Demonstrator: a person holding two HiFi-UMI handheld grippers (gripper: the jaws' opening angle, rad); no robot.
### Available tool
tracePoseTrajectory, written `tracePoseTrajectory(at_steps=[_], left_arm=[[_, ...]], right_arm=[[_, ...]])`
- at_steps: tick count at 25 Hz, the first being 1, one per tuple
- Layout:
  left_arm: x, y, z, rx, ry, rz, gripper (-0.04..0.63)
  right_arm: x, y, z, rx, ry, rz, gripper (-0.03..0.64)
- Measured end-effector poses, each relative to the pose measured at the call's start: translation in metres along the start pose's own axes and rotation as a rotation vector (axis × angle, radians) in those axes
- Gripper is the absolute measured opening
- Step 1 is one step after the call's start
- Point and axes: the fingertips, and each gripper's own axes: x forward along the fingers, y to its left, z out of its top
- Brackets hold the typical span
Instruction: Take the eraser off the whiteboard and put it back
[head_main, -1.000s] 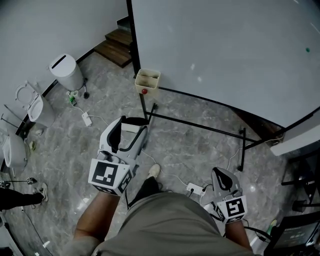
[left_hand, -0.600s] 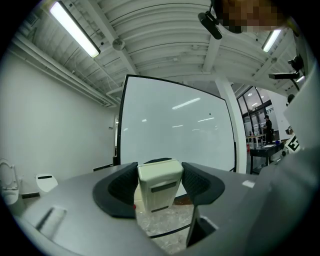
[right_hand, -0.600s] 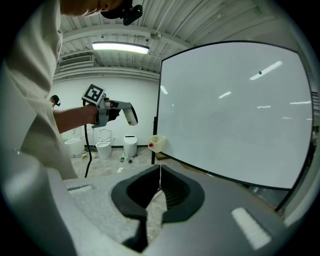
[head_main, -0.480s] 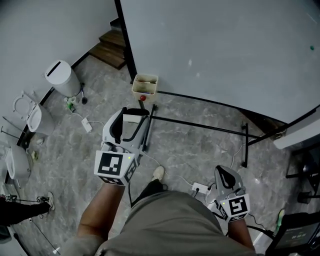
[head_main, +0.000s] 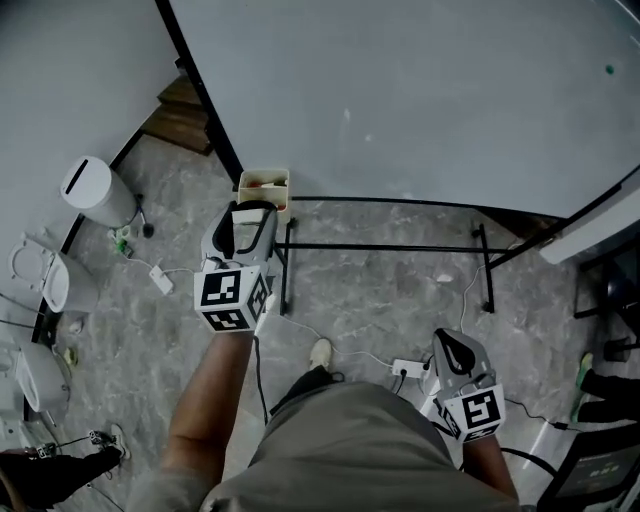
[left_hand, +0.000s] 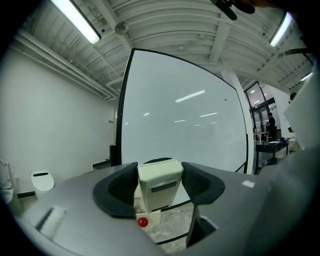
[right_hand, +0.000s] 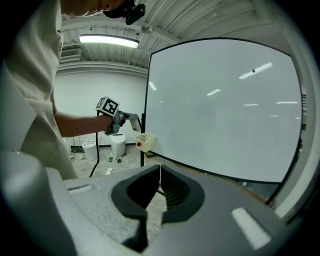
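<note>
Starting closest in: right tongs (right_hand: 160, 180) sit low beside the person's body, jaws pressed together tip to tip, nothing between them and touching nothing. In the head view a white power strip (head_main: 405, 368) lies on the floor (head_main: 380, 290) just beside them. Further out, left tongs (left_hand: 160, 172) are held ahead on an outstretched arm, roughly level, jaws spread wide and clamped on the eraser (left_hand: 159, 184). It's a cream block with a grey label strip, standing on end and slightly tilted, with one black pad against each side face. It fills the gap between the pads and sticks up a bit above them. So the eraser is off the whiteboard (left_hand: 180, 115), in the left tongs and well apart from the right tongs. Just past the left tips and lower is a small cream tray (left_hand: 150, 216) with a red round thing (left_hand: 143, 222) on its front, fixed at the board's lower left corner. The right gripper view shows the tips near the tray but apart from it. The board face beyond is blank bar a small dark dot (head_main: 608, 70) at far upper right. The board stands on a black frame (head_main: 380, 247) over the grey marble floor. Farther left are a white bin (head_main: 88, 190) and wooden steps (head_main: 175, 118).
</note>
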Motion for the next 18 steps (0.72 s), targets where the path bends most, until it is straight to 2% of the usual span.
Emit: tracePoseTrajectory(at_steps=[8, 12, 16, 18], left_arm=[[0.067, 0.021, -0.042, 0.02, 0.078, -0.008, 0.278], [0.089, 0.028, -0.069, 0.035, 0.122, -0.008, 0.278], [0.105, 0.033, -0.094, 0.045, 0.164, -0.012, 0.279], [0.112, 0.036, -0.102, 0.06, 0.177, -0.008, 0.279]], right_arm=[[0.01, -0.01, 0.006, 0.03, 0.062, -0.091, 0.006], [0.015, -0.012, 0.009, 0.042, 0.064, -0.126, 0.006], [0.02, -0.01, 0.006, 0.06, 0.132, -0.146, 0.006], [0.023, -0.011, 0.008, 0.061, 0.128, -0.153, 0.006]])
